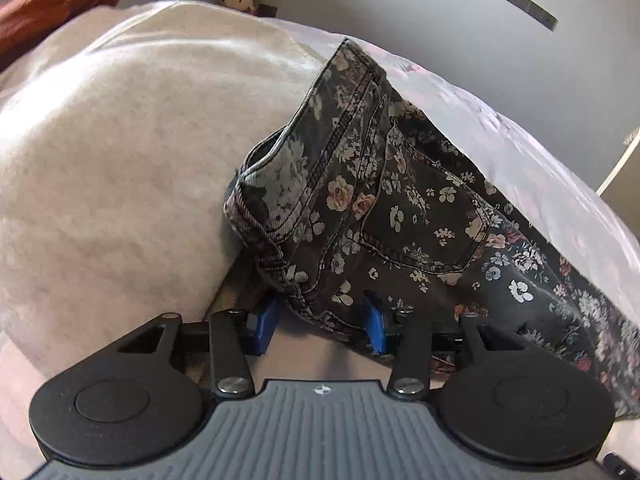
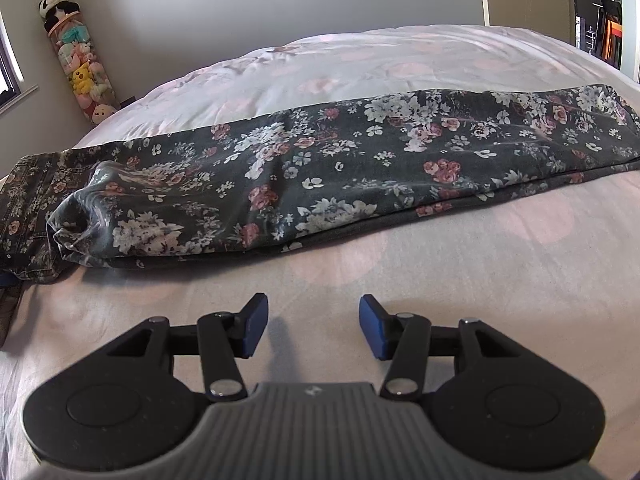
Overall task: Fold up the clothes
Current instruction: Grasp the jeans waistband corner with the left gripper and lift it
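**Q:** Where is the clothing, and what do the tongs have?

**Me:** The floral jeans (image 2: 320, 184) lie lengthwise across the bed (image 2: 360, 64), dark denim printed with white and pink flowers, the two legs stacked one on the other. The waistband end points toward my left side, the hems toward my right. My left tongs (image 1: 320, 326) stand apart with the waistband corner lying between the blue pads (image 1: 262, 328). I judge them to be straddling the fabric, not pinching it. My right tongs (image 2: 314, 330) are also apart and hold nothing. They hover over bare bedspread just beside the leg section.

**Q:** What could go wrong?

**Me:** If the left tongs close on only the top layer of the waistband, I think the lower layer would drag and the fold would come out crooked. A crumpled bump (image 2: 76, 216) near the seat could get trapped inside the fold. A pale blanket (image 1: 120, 140) presses against the waistband, and the tongs could catch that too.

**Q:** Any containers?

**Me:** One: a tall clear tube (image 2: 80, 64) in the far corner, packed with small plush toys, a panda (image 2: 54, 0) sitting on top. A rust-coloured cloth (image 1: 52, 4) lies beyond the blanket.
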A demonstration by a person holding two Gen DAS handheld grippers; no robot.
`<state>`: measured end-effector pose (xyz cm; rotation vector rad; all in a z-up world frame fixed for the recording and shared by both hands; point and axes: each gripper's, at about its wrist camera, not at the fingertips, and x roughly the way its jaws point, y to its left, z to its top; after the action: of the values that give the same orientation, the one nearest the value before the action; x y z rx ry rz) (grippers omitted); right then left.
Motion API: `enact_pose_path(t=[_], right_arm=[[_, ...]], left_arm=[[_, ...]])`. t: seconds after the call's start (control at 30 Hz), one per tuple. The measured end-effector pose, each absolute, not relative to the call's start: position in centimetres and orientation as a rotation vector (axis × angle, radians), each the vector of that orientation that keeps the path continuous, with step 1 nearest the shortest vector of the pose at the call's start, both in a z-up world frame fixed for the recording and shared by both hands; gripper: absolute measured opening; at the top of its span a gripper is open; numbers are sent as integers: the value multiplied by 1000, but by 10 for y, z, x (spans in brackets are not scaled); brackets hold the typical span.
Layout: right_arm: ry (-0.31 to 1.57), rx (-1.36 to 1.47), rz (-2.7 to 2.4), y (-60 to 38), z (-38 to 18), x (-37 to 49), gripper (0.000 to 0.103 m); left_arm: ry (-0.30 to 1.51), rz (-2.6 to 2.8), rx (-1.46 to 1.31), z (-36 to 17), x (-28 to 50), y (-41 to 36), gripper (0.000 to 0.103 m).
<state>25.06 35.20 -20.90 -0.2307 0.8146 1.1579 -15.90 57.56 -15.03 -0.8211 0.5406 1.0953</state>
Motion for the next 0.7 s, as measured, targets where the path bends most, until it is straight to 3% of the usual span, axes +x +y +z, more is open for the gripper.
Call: enact_pose_path(t=[0.2,0.5,0.7], right_arm=[[821,-226,1172,354,-209,249,55],[817,-223,1203,361,-213,247,57],[818,-216,1210,362,-213,246,58]], left_arm=[[452,1059,-973,-163,-168,582,47],[421,1125,-828,-165,-154,579,45],[402,1146,-703,-149,-148,572,22]])
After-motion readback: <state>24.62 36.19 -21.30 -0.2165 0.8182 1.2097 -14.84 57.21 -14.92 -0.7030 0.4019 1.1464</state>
